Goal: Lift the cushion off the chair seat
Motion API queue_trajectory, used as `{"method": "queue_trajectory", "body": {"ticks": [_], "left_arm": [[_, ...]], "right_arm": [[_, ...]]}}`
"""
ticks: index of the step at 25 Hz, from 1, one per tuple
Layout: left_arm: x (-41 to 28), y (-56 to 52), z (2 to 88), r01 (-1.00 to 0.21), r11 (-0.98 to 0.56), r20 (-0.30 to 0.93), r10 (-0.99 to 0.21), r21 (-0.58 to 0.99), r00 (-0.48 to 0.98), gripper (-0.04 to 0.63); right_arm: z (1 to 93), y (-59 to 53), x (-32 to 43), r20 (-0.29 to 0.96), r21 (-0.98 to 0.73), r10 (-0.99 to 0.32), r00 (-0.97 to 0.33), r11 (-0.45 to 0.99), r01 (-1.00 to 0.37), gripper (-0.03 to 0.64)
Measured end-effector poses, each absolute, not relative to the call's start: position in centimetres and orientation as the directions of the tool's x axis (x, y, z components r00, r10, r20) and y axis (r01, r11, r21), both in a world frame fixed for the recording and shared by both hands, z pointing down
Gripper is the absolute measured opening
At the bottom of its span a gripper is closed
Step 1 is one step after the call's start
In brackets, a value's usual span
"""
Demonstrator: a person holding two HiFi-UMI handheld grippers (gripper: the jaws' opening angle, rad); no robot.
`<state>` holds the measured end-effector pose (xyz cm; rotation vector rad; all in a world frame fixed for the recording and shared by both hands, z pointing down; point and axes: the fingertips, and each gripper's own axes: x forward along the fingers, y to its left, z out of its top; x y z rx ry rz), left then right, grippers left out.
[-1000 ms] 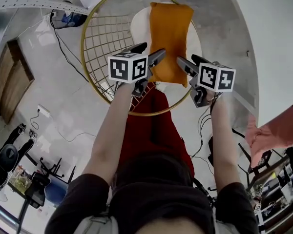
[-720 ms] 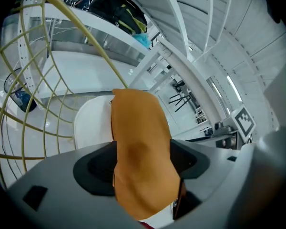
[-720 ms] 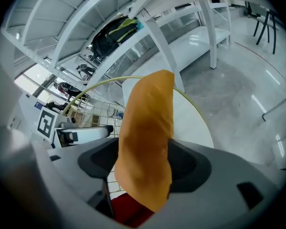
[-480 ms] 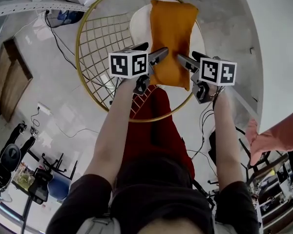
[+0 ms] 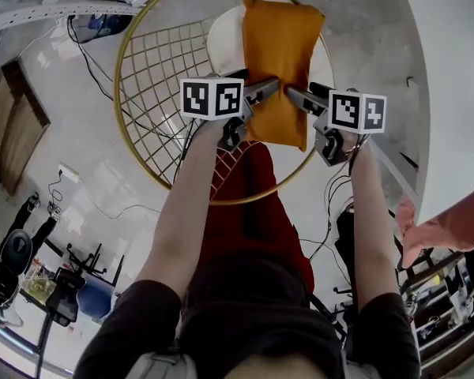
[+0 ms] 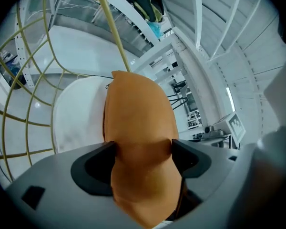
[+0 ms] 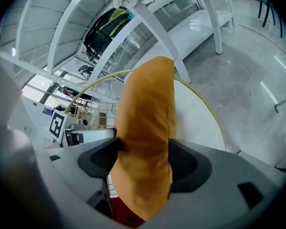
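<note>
An orange cushion [image 5: 278,54] lies lengthwise on the round white seat [image 5: 220,42] of a gold wire chair [image 5: 142,156]. My left gripper [image 5: 253,90] reaches over the cushion's near end from the left, and my right gripper [image 5: 304,98] from the right. In the left gripper view the cushion [image 6: 138,123] fills the gap of the left gripper [image 6: 143,151], whose jaws are opening; the fabric touches both pads. In the right gripper view the cushion [image 7: 148,118] likewise stands between the wide-set jaws of the right gripper [image 7: 142,154].
The chair's wire back [image 5: 170,69] curves up on the left. Cables and a dark power unit [image 5: 103,26] lie on the floor beyond it. A white tabletop [image 5: 450,93] borders the right side, with pink cloth [image 5: 450,227] below. A wooden board [image 5: 16,125] lies at far left.
Both grippers have come down and forward, from just short of the cushion's near end to either side of it. Their jaws now straddle the cushion.
</note>
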<state>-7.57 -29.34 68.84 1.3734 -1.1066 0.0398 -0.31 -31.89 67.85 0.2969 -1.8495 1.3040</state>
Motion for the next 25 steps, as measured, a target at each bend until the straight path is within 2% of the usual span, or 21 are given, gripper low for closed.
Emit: {"method": "queue_trajectory", "body": {"ticks": [10, 16, 21, 25], "left_arm": [[-7.3, -29.3, 70.0, -0.563, 0.257, 0.596, -0.556, 0.786, 0.579, 0.362], [-7.3, -29.9, 70.8, -0.542, 0.259, 0.582, -0.559, 0.799, 0.59, 0.357], [-7.0, -30.2, 70.3, -0.557, 0.24, 0.584, -0.55, 0.795, 0.596, 0.291], [-6.2, -29.8, 69.4, -0.585, 0.228, 0.599, -0.55, 0.778, 0.582, 0.263]], "right_arm": [[68.9, -31.0, -1.4, 0.701, -0.707, 0.336, -0.629, 0.439, -0.554, 0.308], [69.7, -31.3, -1.8, 0.7, -0.709, 0.339, -0.628, 0.432, -0.558, 0.307], [69.9, -31.4, -1.7, 0.729, -0.676, 0.31, -0.61, 0.465, -0.571, 0.306], [69.3, -31.1, -1.0, 0.741, -0.659, 0.288, -0.606, 0.484, -0.575, 0.305]]}}
